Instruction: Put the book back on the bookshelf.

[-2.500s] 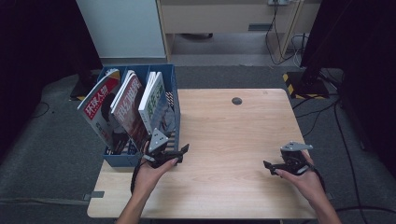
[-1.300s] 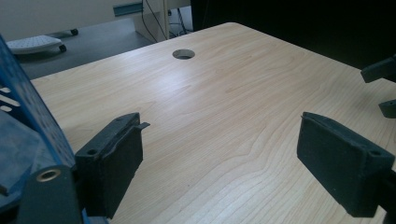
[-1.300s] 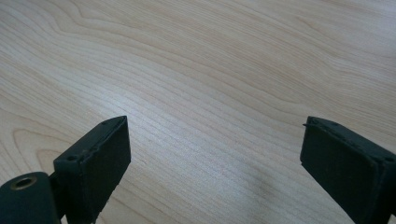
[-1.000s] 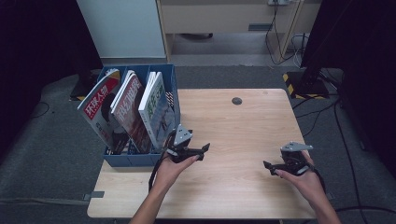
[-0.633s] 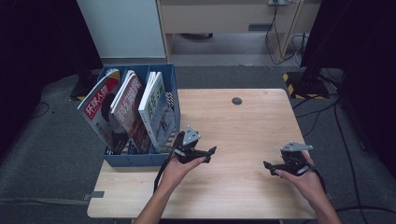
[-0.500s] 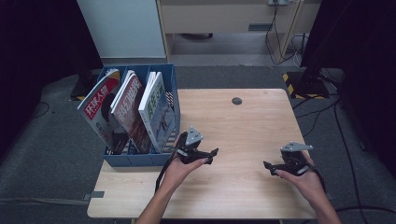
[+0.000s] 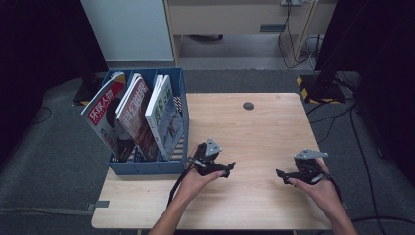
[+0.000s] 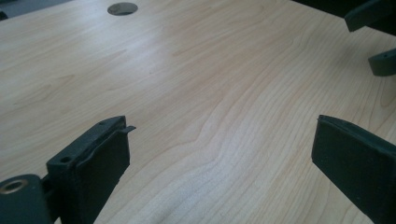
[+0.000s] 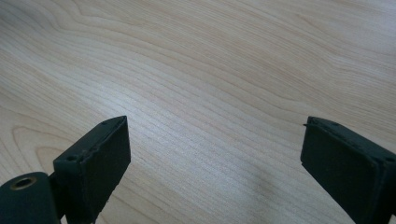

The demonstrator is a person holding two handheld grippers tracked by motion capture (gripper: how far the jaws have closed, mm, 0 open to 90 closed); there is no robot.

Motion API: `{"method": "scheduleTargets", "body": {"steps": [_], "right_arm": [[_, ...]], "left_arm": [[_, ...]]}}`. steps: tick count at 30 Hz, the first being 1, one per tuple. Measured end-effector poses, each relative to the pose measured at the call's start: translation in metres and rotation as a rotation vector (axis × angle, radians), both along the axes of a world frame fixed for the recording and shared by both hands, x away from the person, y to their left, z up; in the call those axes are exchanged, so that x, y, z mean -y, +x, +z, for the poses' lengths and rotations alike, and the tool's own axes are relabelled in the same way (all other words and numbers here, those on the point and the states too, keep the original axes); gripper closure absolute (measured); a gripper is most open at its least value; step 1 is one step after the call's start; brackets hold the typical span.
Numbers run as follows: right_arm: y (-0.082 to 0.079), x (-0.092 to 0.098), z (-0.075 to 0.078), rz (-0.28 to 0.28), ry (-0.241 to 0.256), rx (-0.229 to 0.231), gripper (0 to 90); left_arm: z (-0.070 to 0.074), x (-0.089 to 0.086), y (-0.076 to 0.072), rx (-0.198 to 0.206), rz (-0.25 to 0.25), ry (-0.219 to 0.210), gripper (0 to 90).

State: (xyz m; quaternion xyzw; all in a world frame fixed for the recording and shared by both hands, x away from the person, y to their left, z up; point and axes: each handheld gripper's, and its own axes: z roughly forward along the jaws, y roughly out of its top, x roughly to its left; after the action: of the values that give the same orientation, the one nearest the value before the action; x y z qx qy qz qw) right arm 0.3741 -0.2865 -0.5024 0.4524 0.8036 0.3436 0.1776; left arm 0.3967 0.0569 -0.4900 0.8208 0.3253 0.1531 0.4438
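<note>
The print on my three magazines (image 7: pixel 134 120) is too small to read, the blue rack (image 7: pixel 147 167) hides their lower ends, and my forearms leave the bottom edge.

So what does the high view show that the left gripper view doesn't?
High view alone: the blue plastic file rack at the table's left edge, its three upright magazines, and the person's forearms. Left gripper view alone: a close look between the left gripper and its black fingers, set wide apart over bare wood. Both share the light wooden table, its round grey grommet and the right gripper.
</note>
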Motion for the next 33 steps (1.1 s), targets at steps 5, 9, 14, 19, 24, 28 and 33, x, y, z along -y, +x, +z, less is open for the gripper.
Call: {"method": "scheduleTargets", "body": {"steps": [5,9,14,19,24,28,33], "right_arm": [[0.000,0.000,0.000,-0.001,0.000,-0.004,8.8],[0.000,-0.001,0.000,0.002,0.001,-0.007,8.7],[0.000,-0.001,-0.001,0.004,-0.003,-0.006,8.7],[0.000,-0.002,-0.002,0.012,-0.008,-0.016,8.5],[0.000,-0.002,-0.004,0.010,-0.012,-0.026,8.4],[0.002,0.000,-0.006,0.001,-0.018,-0.031,8.2],[0.006,0.003,-0.011,-0.011,-0.023,-0.034,7.9]], "left_arm": [[-0.007,0.002,0.000,-0.015,-0.001,0.013,4.2],[-0.013,0.004,-0.001,-0.035,0.002,0.030,4.4],[-0.022,0.005,-0.002,-0.063,-0.002,0.051,4.4],[-0.028,0.006,-0.002,-0.082,0.006,0.064,4.5],[-0.037,0.005,-0.001,-0.116,0.022,0.080,4.4],[-0.041,0.004,0.000,-0.129,0.036,0.087,4.4],[-0.042,0.006,0.001,-0.129,0.051,0.086,4.5]]}}
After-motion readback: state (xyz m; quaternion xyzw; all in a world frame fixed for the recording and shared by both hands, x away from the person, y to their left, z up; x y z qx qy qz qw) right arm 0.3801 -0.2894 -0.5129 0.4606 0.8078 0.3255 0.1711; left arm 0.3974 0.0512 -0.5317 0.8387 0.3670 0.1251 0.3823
